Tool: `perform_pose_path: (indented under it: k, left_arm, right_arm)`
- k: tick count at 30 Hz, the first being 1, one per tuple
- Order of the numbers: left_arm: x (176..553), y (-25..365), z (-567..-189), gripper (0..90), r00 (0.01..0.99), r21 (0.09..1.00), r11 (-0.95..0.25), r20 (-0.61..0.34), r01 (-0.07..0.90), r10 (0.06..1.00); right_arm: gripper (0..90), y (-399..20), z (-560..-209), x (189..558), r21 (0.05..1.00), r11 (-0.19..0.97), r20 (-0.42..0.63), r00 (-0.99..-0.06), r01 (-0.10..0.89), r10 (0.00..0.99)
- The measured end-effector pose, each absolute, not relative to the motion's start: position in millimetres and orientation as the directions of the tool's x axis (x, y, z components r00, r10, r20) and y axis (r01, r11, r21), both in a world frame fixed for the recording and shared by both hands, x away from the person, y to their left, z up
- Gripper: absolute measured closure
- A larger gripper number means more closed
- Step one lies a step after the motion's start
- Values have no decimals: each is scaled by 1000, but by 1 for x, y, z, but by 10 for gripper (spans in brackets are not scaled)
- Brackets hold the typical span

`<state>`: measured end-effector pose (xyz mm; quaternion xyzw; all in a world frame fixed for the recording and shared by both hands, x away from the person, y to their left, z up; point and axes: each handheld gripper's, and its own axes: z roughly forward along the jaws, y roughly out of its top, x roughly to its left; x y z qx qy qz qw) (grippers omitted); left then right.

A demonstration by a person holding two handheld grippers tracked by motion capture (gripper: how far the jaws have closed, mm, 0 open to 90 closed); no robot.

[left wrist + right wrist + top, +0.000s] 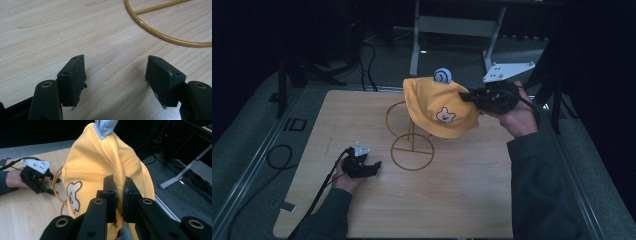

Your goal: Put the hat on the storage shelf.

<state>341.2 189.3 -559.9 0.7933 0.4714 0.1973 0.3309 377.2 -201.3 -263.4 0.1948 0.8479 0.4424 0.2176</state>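
My right jaws [119,195] are clenched on a fold of the yellow cap [100,170], pinching the fabric near its rim so the cap hangs upright from the grip with the little bear patch [73,195] facing out at nine o'clock of the jaws in the right gripper view. The pale blue tab [105,126] at the crown points to twelve o'clock. I judge I hold it by the edge like this so the hollow of the cap stays free to drop over the wire stand [411,137].

In the high view the cap [439,105] sits raised off the tabletop [462,200], at about one o'clock of the stand's round base [412,154], covering the stand's upper loop or just in front of it; I cannot tell whether they touch.

My left jaws [116,77] stand released, nothing between them, resting low over bare wood with the base ring [160,35] at one o'clock. In the high view the left gripper [362,167] lies at nine o'clock of the base, likely ready to steady the stand.

Nothing here is a container apart from the cap itself, whose inside is hidden.
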Motion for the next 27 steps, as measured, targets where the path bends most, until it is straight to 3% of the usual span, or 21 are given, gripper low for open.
perform_pose_path:
  k: [27]
  left_arm:
    - [341, 189, -560, 327, 478, 712, -337, 2, 616, 878]
  right_arm:
    - [835, -176, -260, 386, 830, 544, -199, -845, 124, 496]
